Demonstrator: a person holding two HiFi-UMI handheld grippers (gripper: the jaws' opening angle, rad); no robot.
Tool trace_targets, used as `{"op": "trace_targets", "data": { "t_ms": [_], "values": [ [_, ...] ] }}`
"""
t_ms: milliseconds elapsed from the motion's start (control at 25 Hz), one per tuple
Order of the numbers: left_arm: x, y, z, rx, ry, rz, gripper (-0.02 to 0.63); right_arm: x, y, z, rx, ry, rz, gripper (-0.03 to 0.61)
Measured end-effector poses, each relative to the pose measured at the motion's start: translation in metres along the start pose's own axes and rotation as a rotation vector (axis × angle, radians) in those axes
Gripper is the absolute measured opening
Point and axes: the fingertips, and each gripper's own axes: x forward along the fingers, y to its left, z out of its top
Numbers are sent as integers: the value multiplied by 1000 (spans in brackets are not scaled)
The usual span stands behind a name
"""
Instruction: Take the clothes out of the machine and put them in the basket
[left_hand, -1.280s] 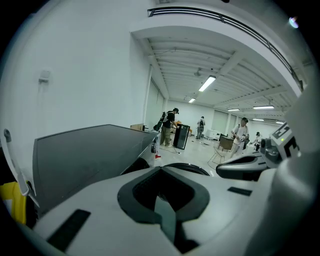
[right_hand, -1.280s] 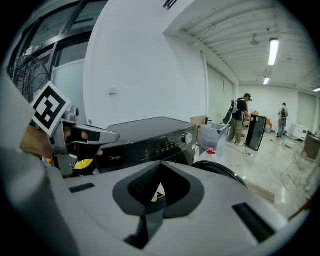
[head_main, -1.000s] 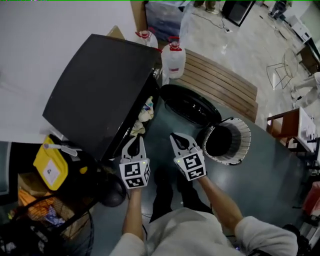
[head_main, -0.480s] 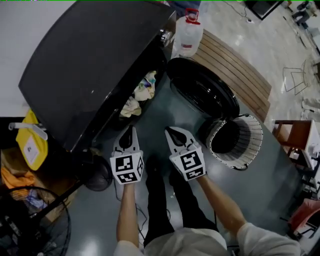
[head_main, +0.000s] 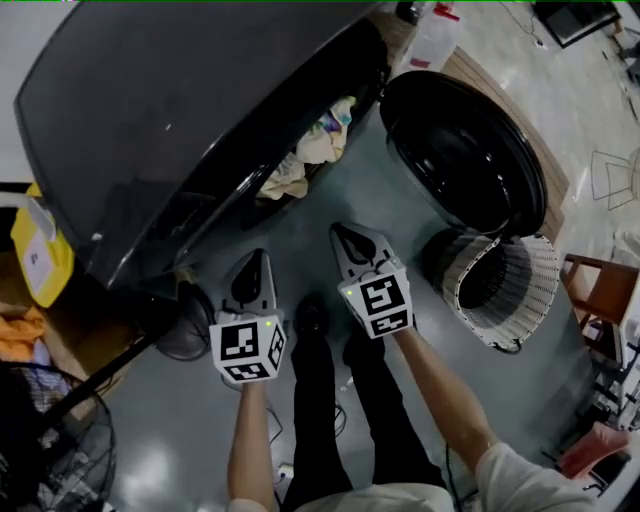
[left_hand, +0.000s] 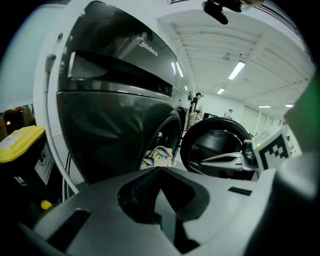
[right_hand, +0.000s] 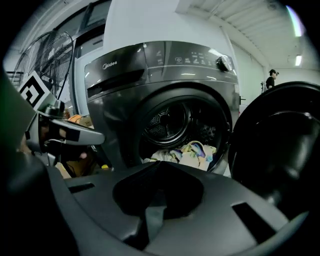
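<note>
The machine (right_hand: 165, 85) carries the brand name "Midea" (right_hand: 112, 65) on the upper left of its front panel. The small print beside its control knob is too fine to read. The label on the yellow container (head_main: 40, 260) is also illegible.

The clothes (head_main: 310, 150) lie bunched in the mouth of the drum, pale with coloured patches, and the round door (head_main: 465, 150) is swung wide. In the head view they sit at about 1 o'clock from the left hand-held gripper (head_main: 256, 258) and 11 o'clock from the right hand-held gripper (head_main: 338, 232), apart from both. Both hand-held grippers have their jaws closed together and hold nothing. The basket (head_main: 505, 290) stands on the floor at about 4 o'clock from the right one.
</note>
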Motion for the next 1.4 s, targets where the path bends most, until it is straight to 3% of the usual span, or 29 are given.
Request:
{"op": "trace_targets", "data": {
  "t_ms": [440, 720, 800, 920, 1080, 1400],
  "values": [
    [-15, 61, -42, -71, -36, 108, 18, 82, 41, -16, -94, 10, 92, 23],
    [5, 78, -66, -59, -69, 106, 18, 138, 33, -36, -83, 2, 101, 32],
    [10, 82, -76, -55, -71, 106, 18, 158, 33, -38, -63, -3, 120, 225],
    [16, 86, -90, -45, -69, 107, 18, 187, 25, -44, -32, -28, 106, 351],
    [25, 93, -100, -31, -84, 120, 18, 227, 11, -52, 8, -30, 93, 417],
    [39, 103, -108, -27, -95, 131, 18, 269, -4, -80, 30, 82, 98, 425]
  ]
}}
